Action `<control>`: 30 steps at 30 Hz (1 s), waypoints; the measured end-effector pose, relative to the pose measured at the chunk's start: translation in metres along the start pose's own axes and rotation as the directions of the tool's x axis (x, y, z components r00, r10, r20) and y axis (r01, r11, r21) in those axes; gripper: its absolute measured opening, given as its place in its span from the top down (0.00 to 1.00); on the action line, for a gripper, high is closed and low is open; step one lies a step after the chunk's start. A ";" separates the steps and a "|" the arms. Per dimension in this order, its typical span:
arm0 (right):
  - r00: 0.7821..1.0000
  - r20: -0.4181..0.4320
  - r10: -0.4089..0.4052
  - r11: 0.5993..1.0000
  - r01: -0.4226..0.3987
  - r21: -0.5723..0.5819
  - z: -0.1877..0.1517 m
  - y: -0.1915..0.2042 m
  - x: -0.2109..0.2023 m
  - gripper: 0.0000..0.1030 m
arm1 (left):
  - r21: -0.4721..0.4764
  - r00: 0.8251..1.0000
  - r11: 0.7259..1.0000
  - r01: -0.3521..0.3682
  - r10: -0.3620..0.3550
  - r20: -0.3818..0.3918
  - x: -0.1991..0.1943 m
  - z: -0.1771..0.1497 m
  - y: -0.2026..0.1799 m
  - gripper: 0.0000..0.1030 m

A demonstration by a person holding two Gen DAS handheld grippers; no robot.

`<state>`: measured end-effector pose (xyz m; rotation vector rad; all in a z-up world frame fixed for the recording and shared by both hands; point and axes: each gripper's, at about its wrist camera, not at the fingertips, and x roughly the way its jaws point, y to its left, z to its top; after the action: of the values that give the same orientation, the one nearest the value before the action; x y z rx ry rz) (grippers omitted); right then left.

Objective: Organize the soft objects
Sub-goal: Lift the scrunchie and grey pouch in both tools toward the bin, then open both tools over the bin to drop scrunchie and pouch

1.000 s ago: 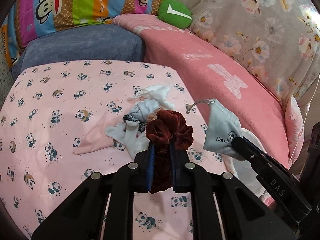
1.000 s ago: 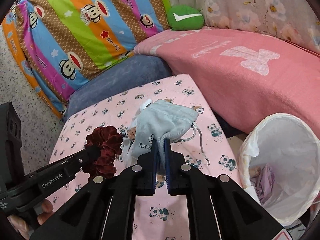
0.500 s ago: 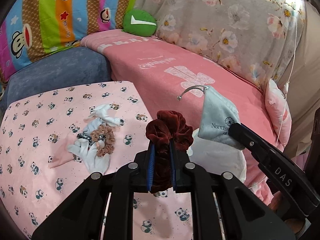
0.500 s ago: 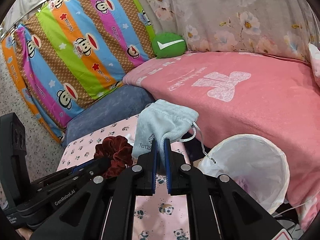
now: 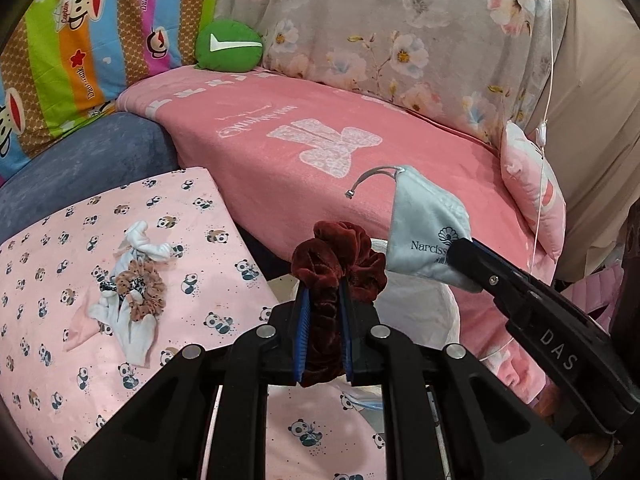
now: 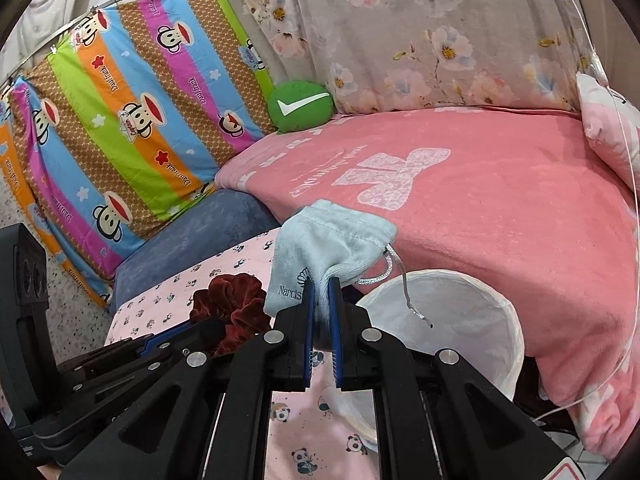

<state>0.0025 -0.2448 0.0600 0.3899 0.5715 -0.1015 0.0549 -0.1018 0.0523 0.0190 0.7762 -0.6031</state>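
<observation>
My left gripper is shut on a dark red velvet scrunchie, held in the air above the rim of a white basket. The right gripper is shut on a pale blue drawstring pouch whose silver cord hangs over the white basket. In the left wrist view the pouch and the right gripper are at the right. In the right wrist view the scrunchie sits to the left. A brown scrunchie and white socks lie on the panda sheet.
A pink blanket covers the bed behind the basket. A green round cushion and a striped monkey-print cloth stand at the back, beside a blue cushion. A floral curtain hangs behind, and a pink pillow is at the right.
Both grippers moved right and rose with their loads, away from the pile on the panda sheet toward the white basket. The pile now lies far left in the left wrist view.
</observation>
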 end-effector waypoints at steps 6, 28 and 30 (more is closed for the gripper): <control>1.000 -0.001 -0.023 0.999 0.023 0.026 -0.001 -0.019 -0.003 0.91 | 0.025 1.000 1.000 0.014 -0.014 -0.020 0.010 -0.001 -0.018 0.87; 0.997 -0.003 -0.083 0.994 0.083 0.067 -0.006 -0.052 -0.005 0.79 | 0.069 0.999 0.997 0.038 -0.036 -0.037 0.032 -0.003 -0.053 0.52; 0.996 0.000 -0.087 0.993 0.087 0.080 -0.007 -0.054 -0.007 0.78 | 0.074 0.999 0.997 0.031 -0.029 -0.026 0.031 -0.002 -0.052 0.44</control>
<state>-0.0175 -0.2924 0.0405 0.4426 0.5820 -0.2096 0.0437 -0.1604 0.0414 0.0838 0.7793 -0.6615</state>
